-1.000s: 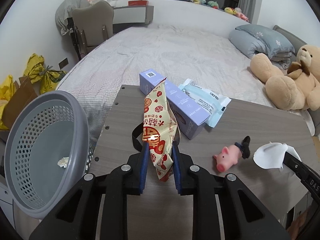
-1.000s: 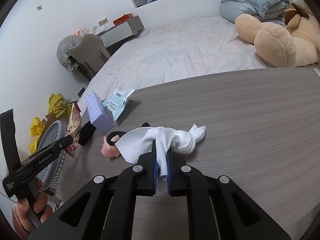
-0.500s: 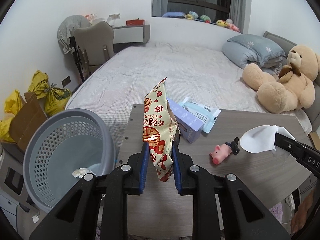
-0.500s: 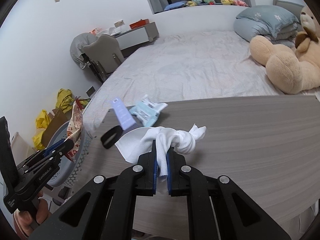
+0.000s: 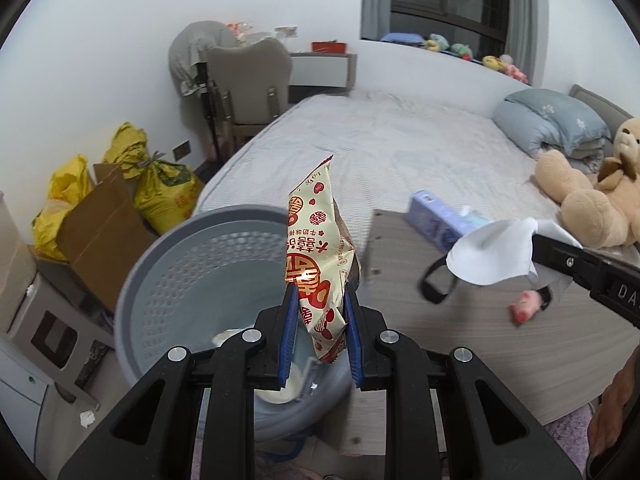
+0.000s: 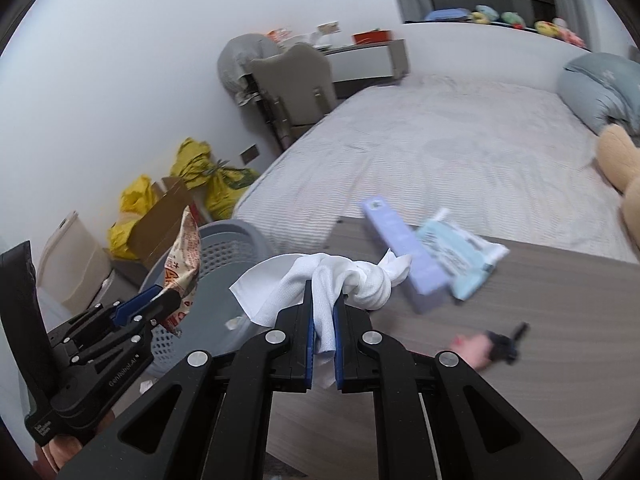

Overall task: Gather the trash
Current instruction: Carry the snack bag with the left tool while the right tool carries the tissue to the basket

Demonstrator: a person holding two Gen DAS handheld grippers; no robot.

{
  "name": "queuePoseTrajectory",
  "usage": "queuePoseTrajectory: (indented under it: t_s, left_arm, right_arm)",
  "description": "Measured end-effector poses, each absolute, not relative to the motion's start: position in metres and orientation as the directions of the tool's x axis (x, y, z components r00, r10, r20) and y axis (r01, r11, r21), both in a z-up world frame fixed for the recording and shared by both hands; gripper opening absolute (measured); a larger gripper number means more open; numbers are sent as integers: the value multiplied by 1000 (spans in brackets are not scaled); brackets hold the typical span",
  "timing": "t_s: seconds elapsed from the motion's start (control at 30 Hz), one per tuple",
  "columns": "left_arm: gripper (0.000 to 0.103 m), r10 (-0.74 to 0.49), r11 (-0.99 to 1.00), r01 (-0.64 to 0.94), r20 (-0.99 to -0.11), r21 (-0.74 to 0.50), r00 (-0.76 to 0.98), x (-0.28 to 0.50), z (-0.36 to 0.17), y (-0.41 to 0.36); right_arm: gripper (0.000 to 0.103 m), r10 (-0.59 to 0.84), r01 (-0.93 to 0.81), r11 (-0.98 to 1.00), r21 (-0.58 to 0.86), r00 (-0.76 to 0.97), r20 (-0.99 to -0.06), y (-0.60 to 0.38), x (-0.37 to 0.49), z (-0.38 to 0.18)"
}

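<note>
The left gripper (image 5: 319, 305) was clamped on the cream-and-red crinkled snack wrapper (image 5: 316, 256), fingers pinched narrow, holding it upright over the grey perforated plastic basket (image 5: 168, 280). The right gripper (image 6: 323, 316) squeezed the white knotted tissue (image 6: 344, 280) tight. A second earlier both hovered above the grey wood-grain table (image 6: 560, 320); since then they had swung left toward the basket.
</note>
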State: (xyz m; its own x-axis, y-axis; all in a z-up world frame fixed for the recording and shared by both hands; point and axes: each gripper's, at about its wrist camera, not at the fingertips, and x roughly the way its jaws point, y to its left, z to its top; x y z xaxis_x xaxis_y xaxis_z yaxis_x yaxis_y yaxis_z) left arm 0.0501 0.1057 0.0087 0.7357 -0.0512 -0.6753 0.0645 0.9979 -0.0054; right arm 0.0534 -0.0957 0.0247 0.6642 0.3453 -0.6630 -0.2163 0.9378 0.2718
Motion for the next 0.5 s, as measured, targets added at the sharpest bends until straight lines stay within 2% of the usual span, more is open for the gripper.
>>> queuePoseTrajectory:
  t_s: [0.23,0.5]
  left_arm:
    - [22,26,999,-44,-708,-7,705,61,-5,160]
    - [23,41,995,-94,-747,-29,664,74,-22,194]
  right_arm:
    - [8,431,-348,899,265,595,-679,-23,84,17]
    - [8,486,-437,857,274,508,-711,31,110,0]
